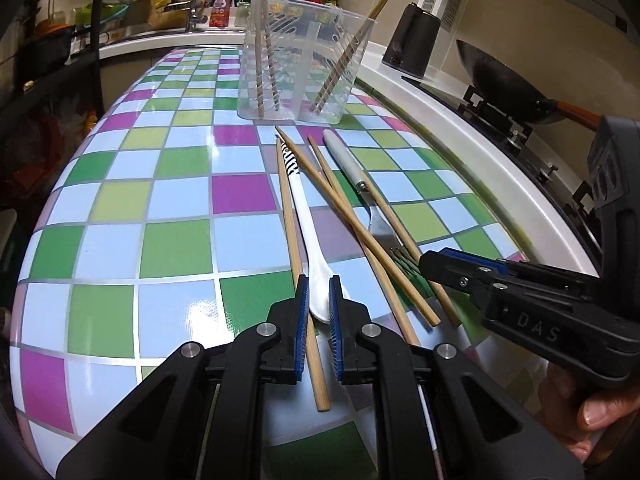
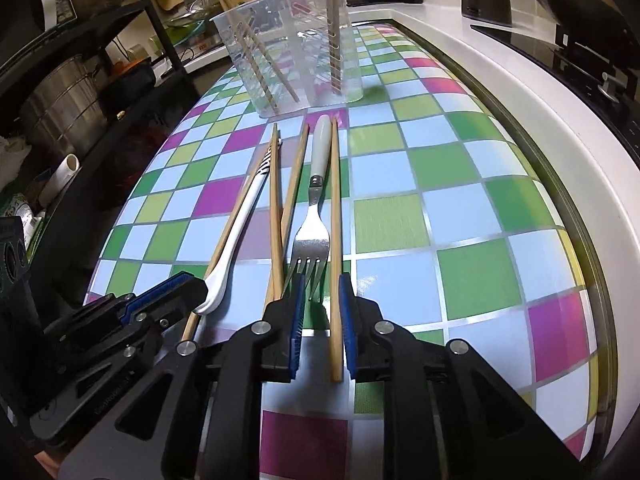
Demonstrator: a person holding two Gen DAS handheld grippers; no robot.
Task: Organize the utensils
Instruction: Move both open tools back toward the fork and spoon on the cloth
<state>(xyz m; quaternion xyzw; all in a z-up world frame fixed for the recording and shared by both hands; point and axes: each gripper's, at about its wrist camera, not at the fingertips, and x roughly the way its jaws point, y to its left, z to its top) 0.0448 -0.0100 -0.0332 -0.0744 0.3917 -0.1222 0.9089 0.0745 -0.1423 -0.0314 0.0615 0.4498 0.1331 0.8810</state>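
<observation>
Utensils: I'd seat my narrow-gapped left tool (image 1: 319, 300) squarely around the white spoon (image 1: 308, 224) bowl, right tool (image 2: 320, 300) likewise narrow around one chopstick (image 2: 335, 248).

Strong fisheye bending is being shown at the edges of both views. Overhead light is being reflected as soft glare off the glossy checkered worktop (image 1: 180, 200), while the corners are being left dim.
</observation>
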